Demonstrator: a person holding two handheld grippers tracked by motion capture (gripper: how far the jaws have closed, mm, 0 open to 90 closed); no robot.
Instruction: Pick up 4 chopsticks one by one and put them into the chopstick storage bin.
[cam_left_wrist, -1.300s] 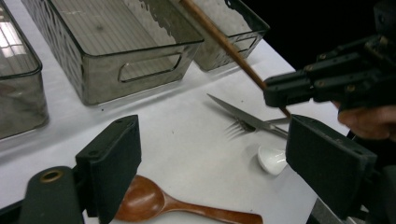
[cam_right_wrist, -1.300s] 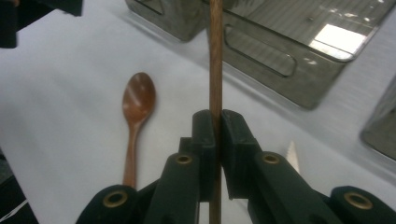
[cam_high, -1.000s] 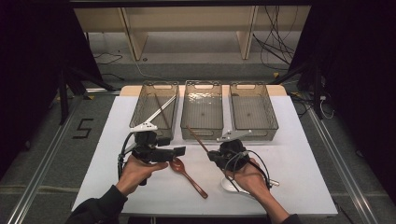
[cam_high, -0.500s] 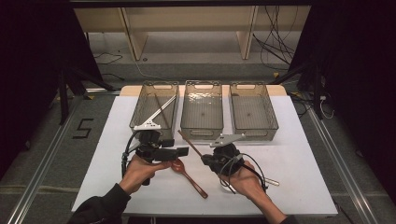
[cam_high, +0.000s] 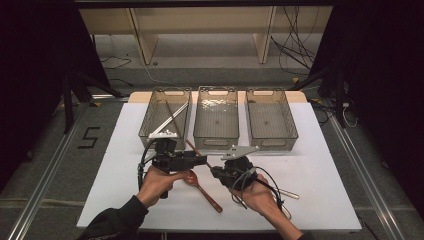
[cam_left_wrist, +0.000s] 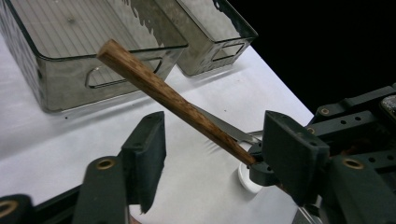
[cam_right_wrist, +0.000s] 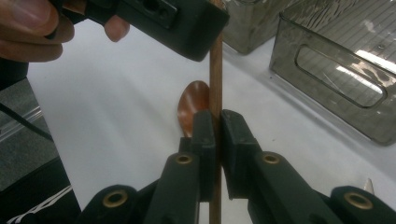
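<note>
Wooden chopstick (cam_right_wrist: 215, 74) (right tongs (cam_right_wrist: 217, 128) clamped around)

Wooden stick (cam_left_wrist: 173, 100) between parted fingers (cam_left_wrist: 148, 156) (untouched), bins (cam_left_wrist: 93, 51) behind

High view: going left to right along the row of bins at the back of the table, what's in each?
Left bin with long utensils → middle bin, contents unclear → right bin, looks empty.

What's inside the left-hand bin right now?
The left bin holds a long metal utensil leaning corner to corner, crossed by a thin dark stick. The left gripper covers its front edge, so anything lying there is hidden.
</note>
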